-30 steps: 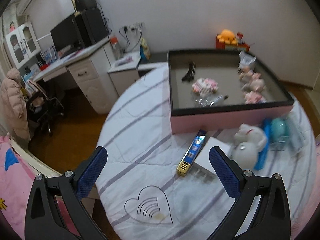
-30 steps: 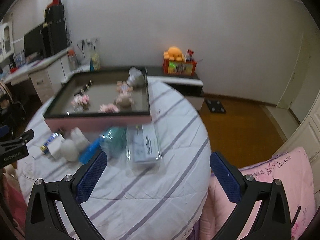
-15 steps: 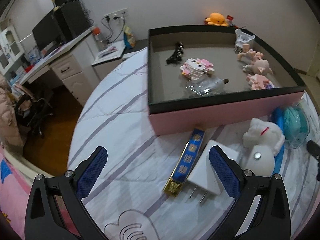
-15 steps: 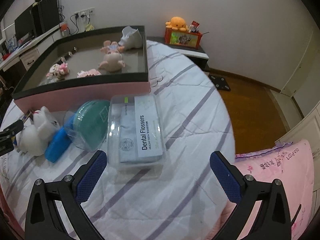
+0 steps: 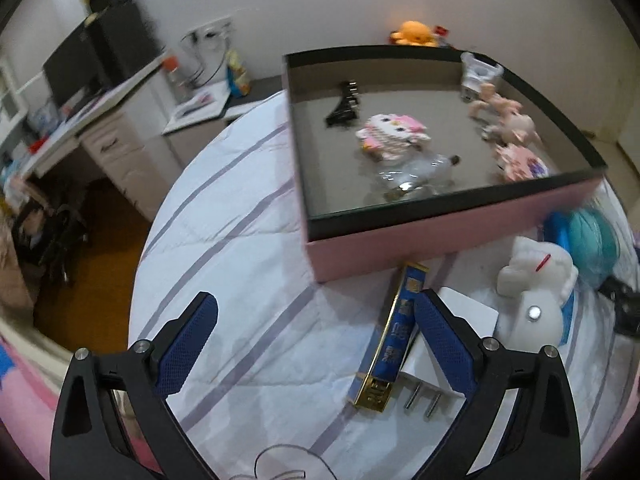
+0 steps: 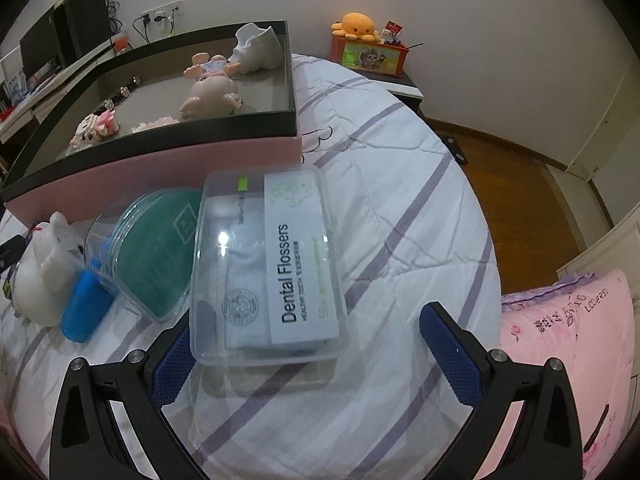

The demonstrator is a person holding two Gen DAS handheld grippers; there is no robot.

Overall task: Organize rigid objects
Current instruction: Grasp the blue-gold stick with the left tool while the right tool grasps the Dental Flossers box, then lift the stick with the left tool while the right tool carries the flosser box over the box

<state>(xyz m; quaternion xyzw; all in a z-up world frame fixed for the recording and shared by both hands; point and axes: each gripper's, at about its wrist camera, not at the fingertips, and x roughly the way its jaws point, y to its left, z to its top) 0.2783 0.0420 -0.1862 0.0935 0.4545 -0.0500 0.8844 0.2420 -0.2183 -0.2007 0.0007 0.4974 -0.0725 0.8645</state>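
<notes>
Hovering low over the striped bedspread (image 6: 400, 208), your right gripper (image 6: 308, 350) has its jaws spread wide and empty, its left finger tucked behind the near corner of the clear dental flosser box (image 6: 268, 268). The box lies just in front of the pink tray (image 6: 160, 164). It looks light, stiff and slick, so pinch across its short sides. Your left gripper (image 5: 316, 334) is also wide apart, near the blue-and-gold stick (image 5: 394, 340) lying in front of that tray.

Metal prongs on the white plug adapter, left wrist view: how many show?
2. Both stick out of the white plug adapter's near edge, side by side, just right of the blue and gold box. The left gripper's right finger covers part of the adapter, so another may be hidden.
</notes>
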